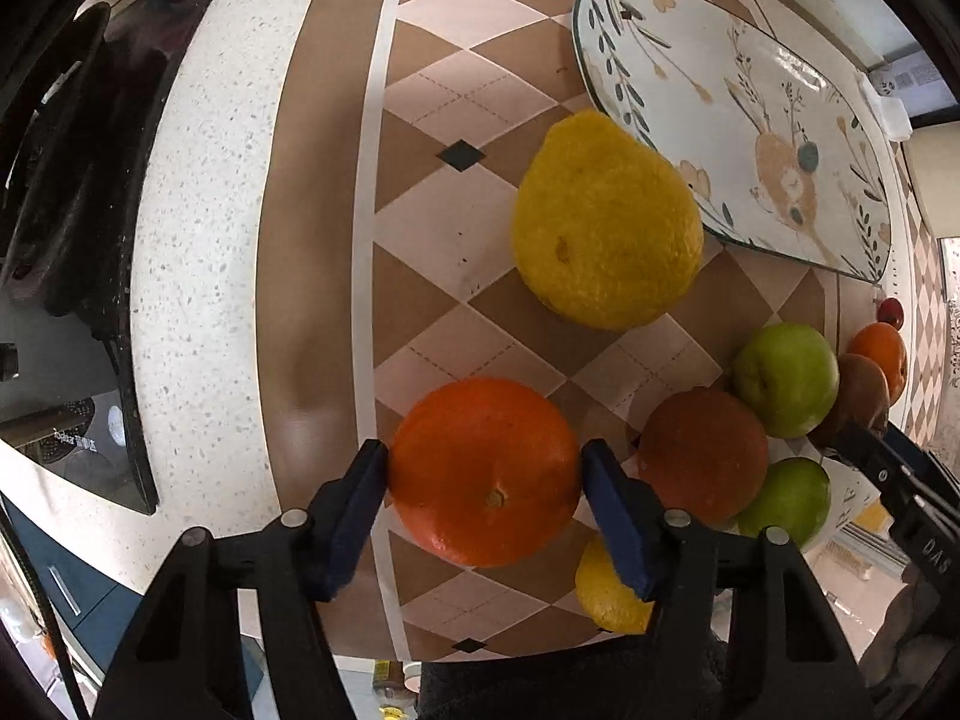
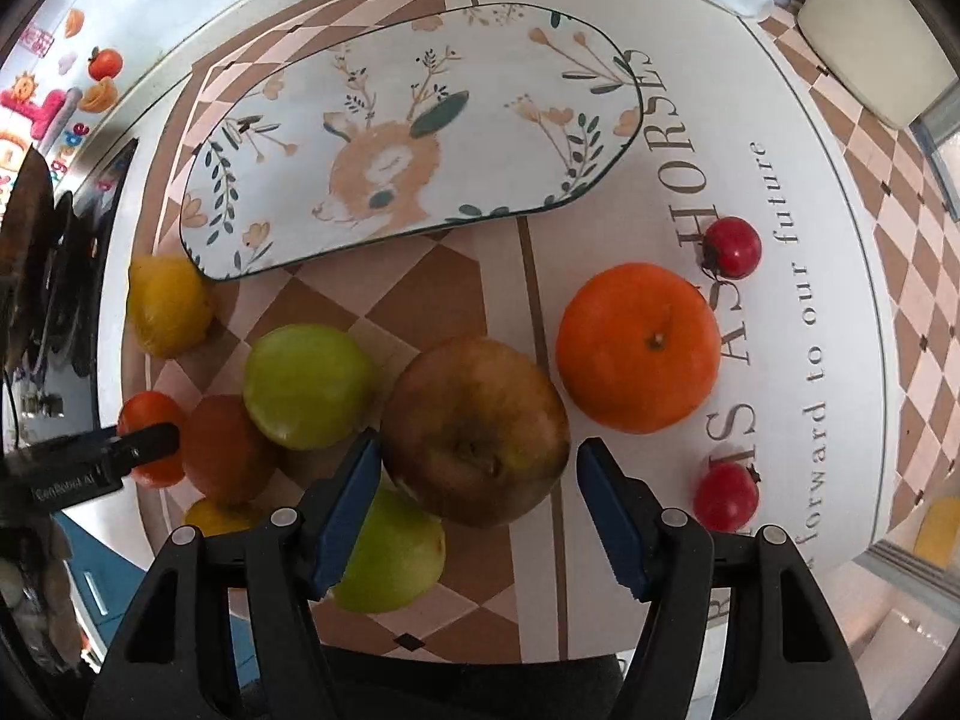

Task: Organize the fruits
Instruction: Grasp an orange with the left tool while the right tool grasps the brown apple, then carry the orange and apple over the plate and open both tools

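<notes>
My left gripper (image 1: pixel 485 468) has both blue pads touching the sides of an orange (image 1: pixel 485 471) on the mat. A large yellow citrus (image 1: pixel 606 222) lies beyond it, next to the deer-pattern plate (image 1: pixel 648 48). My right gripper (image 2: pixel 479 462) is open around a brownish apple (image 2: pixel 474 429); the left pad is at its side, the right pad stands apart from it. A second orange (image 2: pixel 639 348) lies to its right. Green apples (image 2: pixel 306 384) (image 2: pixel 396 552) lie to the left and below. The plate (image 2: pixel 528 90) is empty.
Two small red fruits (image 2: pixel 732 249) (image 2: pixel 725 495) lie on the white lettered mat (image 2: pixel 600 228). A small lemon (image 1: pixel 606 594) and a reddish-brown fruit (image 1: pixel 702 456) sit right of the left gripper. A black stovetop (image 1: pixel 78 228) is at far left. A beige box (image 2: pixel 870 36) stands at the back right.
</notes>
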Tool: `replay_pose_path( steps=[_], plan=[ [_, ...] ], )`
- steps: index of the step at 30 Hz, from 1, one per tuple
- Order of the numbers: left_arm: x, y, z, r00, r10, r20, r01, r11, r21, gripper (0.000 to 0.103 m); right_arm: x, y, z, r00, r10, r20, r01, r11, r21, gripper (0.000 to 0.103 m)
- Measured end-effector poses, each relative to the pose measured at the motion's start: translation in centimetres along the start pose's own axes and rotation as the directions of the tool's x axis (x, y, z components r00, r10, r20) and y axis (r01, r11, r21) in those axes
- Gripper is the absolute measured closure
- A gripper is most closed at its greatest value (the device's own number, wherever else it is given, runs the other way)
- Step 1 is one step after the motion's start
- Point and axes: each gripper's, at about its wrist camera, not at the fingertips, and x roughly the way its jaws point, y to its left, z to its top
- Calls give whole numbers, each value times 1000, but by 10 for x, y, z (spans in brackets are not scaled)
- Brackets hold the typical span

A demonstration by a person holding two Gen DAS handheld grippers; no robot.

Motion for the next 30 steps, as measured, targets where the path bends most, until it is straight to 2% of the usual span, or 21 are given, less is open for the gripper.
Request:
replay_pose_path(
  steps=[8, 11, 17, 21, 25, 28, 30],
  plan=[
    [11, -1, 5, 1000, 8, 9, -8, 1000, 30, 39, 9, 0, 5, 1000, -14, 2, 14, 1000, -5, 32],
    [17, -13, 8, 1000, 8, 18, -9, 999, 32, 40, 11, 3, 6, 1000, -18, 4, 18, 1000, -11, 33],
    [9, -12, 7, 999, -16, 30, 15, 999, 29, 41, 6, 5, 2, 1000, -27, 13, 27, 999, -17, 33],
    [-16, -10, 1, 996, -59, 62, 57, 998, 28, 41, -16, 8, 2, 999, -4, 52, 6, 1000, -23, 33],
    [-57, -29, 6, 985, -111, 130, 104, 993, 54, 41, -50, 6, 12, 992, 53, 110, -51, 998, -27, 33],
    [-84, -53, 26, 974, -152, 170, 142, 988, 68, 41, -70, 8, 34, 983, 89, 159, -81, 995, -55, 33],
    [-94, -71, 49, 973, -156, 173, 147, 987, 62, 41, -75, 10, 60, 979, 105, 175, -93, 993, -77, 33]
  ],
)
